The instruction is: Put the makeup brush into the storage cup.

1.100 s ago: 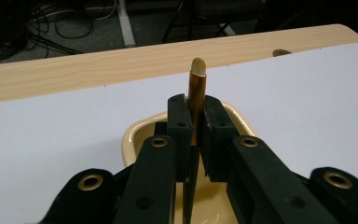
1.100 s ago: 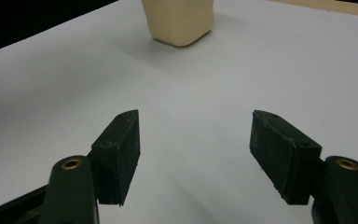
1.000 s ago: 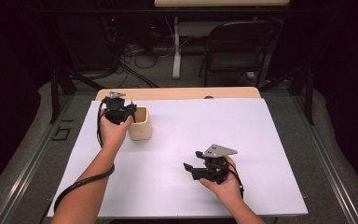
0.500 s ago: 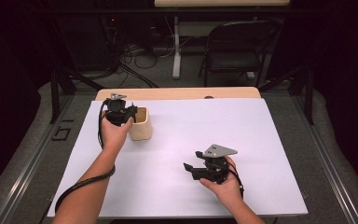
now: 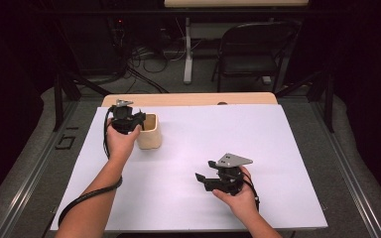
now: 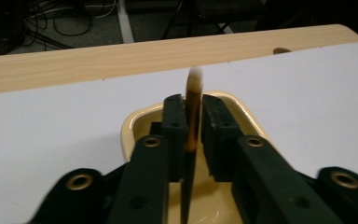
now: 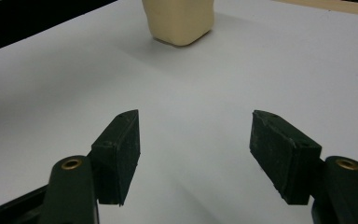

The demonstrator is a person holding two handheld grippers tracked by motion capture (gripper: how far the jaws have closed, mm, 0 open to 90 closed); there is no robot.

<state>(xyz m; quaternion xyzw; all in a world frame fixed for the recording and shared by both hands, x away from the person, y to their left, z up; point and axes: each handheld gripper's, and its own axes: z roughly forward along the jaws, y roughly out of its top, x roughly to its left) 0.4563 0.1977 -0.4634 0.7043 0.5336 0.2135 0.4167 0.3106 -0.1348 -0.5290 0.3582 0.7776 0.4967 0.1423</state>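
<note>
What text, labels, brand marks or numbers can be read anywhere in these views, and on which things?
None: the cream container, the thin dark strip between the left gripper's jaws, the right gripper and the white table sheet carry no readable words, numbers or signs.

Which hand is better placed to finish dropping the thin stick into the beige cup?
Left: its gripper sits over the beige cup, thin stick between jaws just opening. Right gripper is far off.
</note>
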